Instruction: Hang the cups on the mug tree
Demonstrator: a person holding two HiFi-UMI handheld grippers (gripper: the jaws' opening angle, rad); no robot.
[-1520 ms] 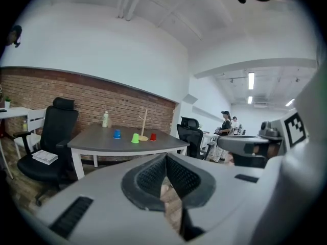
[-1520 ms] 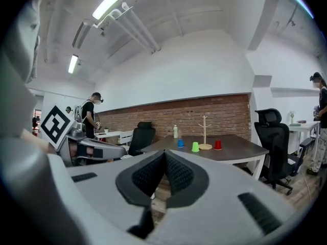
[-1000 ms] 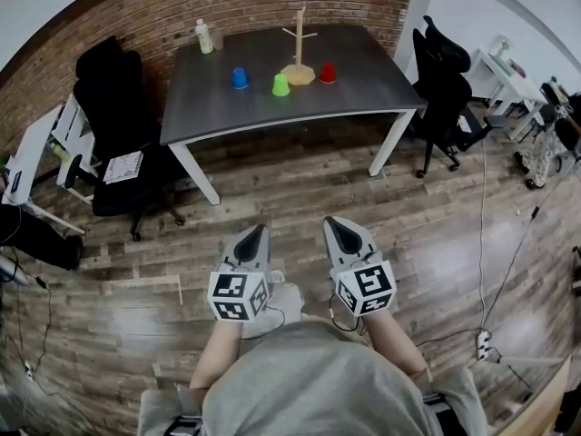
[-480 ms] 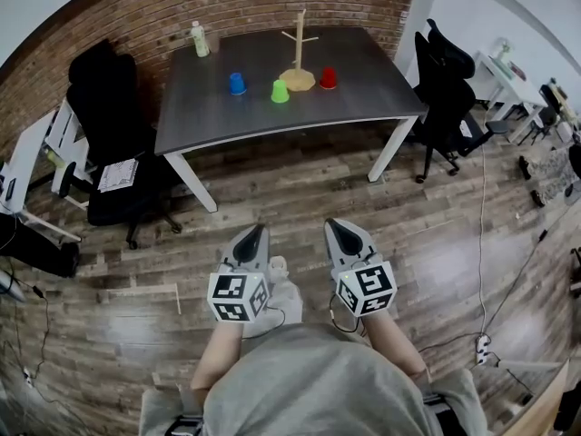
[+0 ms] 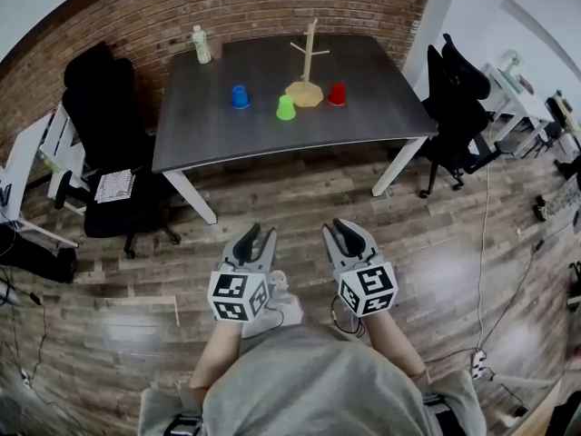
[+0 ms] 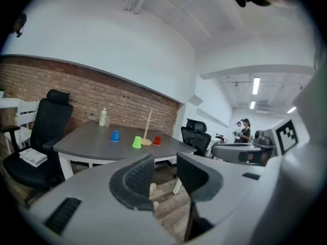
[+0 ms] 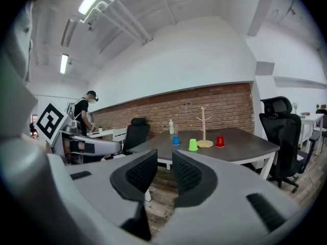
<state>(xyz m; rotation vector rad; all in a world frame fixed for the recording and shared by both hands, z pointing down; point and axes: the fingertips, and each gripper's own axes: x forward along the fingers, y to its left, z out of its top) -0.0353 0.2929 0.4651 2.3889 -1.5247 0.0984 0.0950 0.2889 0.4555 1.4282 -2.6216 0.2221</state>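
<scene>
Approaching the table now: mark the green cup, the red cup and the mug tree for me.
green cup (image 5: 286, 108), head view, on its side wall.
red cup (image 5: 337, 94), head view, on its side wall.
mug tree (image 5: 310, 60), head view, on its upright post.

The counter (image 5: 381, 80) is showing a plain dark grey top and is standing on white legs (image 5: 397, 164). On it three cups are showing solid colours with no pattern: a blue cup (image 5: 240, 96), a bright green cup (image 5: 286, 107) and a red cup (image 5: 337, 94). The mug tree (image 5: 308, 71) is showing pale, bare wood. The bottle (image 5: 201, 44) is looking whitish with a green tint. The wall (image 5: 136, 16) is showing red-brown brick with lighter mortar lines. The floor (image 5: 300, 198) is showing mixed brown and grey planks, glinting in places. The chairs (image 5: 104, 125) are showing black all over. The shirt (image 5: 309, 380) is showing plain grey.
</scene>
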